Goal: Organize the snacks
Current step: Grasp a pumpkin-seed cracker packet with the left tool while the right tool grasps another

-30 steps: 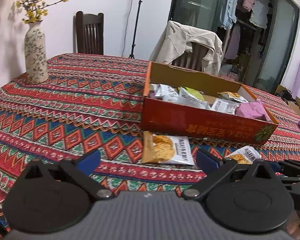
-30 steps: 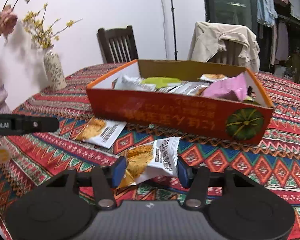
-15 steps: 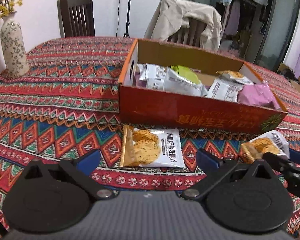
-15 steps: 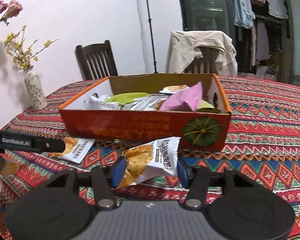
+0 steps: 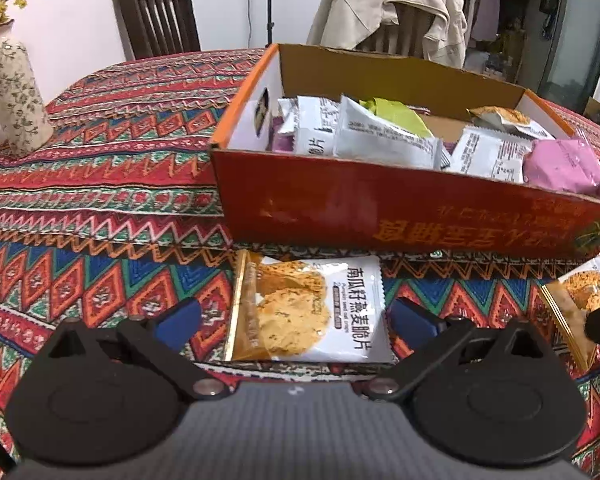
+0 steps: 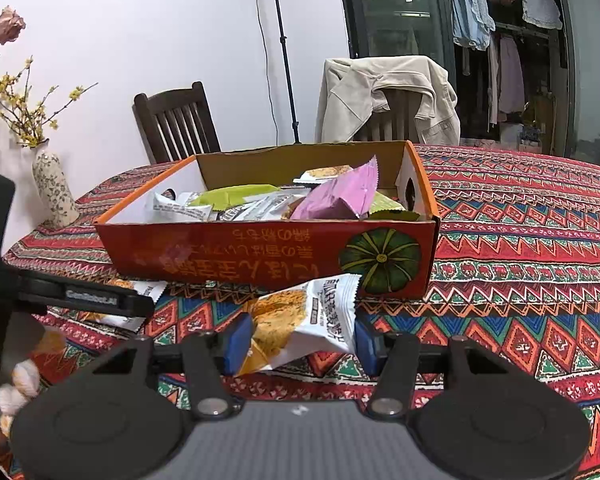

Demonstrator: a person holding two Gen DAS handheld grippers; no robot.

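Snacks first: our right gripper [image 6: 298, 340] pinches a white-and-orange foil cracker packet [image 6: 304, 320] off the table [image 6: 520, 264], before the orange cardboard box [image 6: 260, 256]. Our left gripper [image 5: 296, 316] gapes over its twin [image 5: 308, 308]. Next, we judge: lift ours over the box's front wall, let go.

We see a tablecloth [image 5: 100, 184] in red, blue, green and orange zigzags and diamonds. The box [image 5: 380, 216] is red-orange outside with gold lettering, plain brown and white inside, and carries a dark green pumpkin [image 6: 380, 258]. The packets [image 5: 308, 308] are white and orange with dark print. One wrapper [image 6: 340, 196] is pink, another [image 6: 236, 194] lime green. The vase [image 5: 16, 100] is cream with small dark flowers.
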